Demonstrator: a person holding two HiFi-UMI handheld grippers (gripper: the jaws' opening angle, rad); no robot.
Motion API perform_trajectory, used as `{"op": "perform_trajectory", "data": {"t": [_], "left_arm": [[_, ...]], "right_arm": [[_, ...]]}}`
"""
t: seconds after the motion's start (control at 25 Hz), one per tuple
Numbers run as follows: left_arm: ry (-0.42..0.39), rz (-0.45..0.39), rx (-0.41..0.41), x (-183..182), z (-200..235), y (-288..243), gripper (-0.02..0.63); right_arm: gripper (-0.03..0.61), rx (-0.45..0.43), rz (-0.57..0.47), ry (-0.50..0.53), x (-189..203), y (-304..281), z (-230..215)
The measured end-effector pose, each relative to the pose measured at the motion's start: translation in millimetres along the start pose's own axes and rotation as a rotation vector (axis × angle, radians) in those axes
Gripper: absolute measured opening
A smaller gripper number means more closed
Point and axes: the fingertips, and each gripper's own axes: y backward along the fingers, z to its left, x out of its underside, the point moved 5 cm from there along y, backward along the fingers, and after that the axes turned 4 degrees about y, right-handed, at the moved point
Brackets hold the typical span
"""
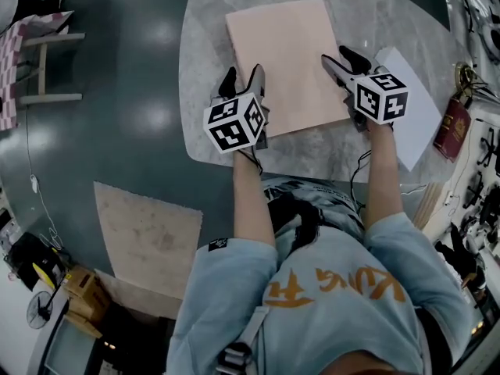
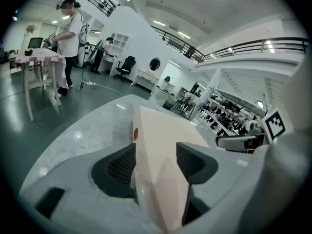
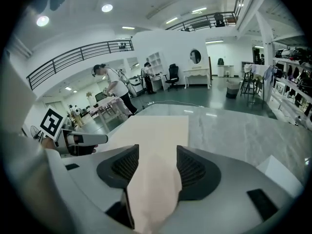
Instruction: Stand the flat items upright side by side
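The pink board (image 1: 285,61) lay flat on the marble table (image 1: 375,14), with its long axis running away from me. My left gripper (image 1: 242,76) stood at its near left corner and my right gripper (image 1: 341,57) at its right edge, both equally near. Both had their jaws spread with the board's edge between them, and I judged that the pads were not pressing. A white flat item (image 1: 422,123) lay just to the right.

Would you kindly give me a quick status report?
Left gripper, right gripper open astride pale pink flat board. Board lying flat on grey marble table. Nothing blocking.
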Motion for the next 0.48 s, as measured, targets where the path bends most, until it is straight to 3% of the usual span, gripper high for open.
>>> {"op": "perform_trajectory", "data": {"t": [0.12,0.36,0.48], "left_arm": [[0.037,0.025,0.031,0,4,-8,0.353],[0.05,0.196,0.101,4,7,-27,0.413],[0.058,0.238,0.108,7,8,-31,0.416]], "right_arm": [[0.297,-0.013,0.051,-0.014,1,-11,-5],[0.397,-0.058,0.144,-0.086,6,-36,-18],[0.423,-0.082,0.187,-0.115,13,-42,-20]]}}
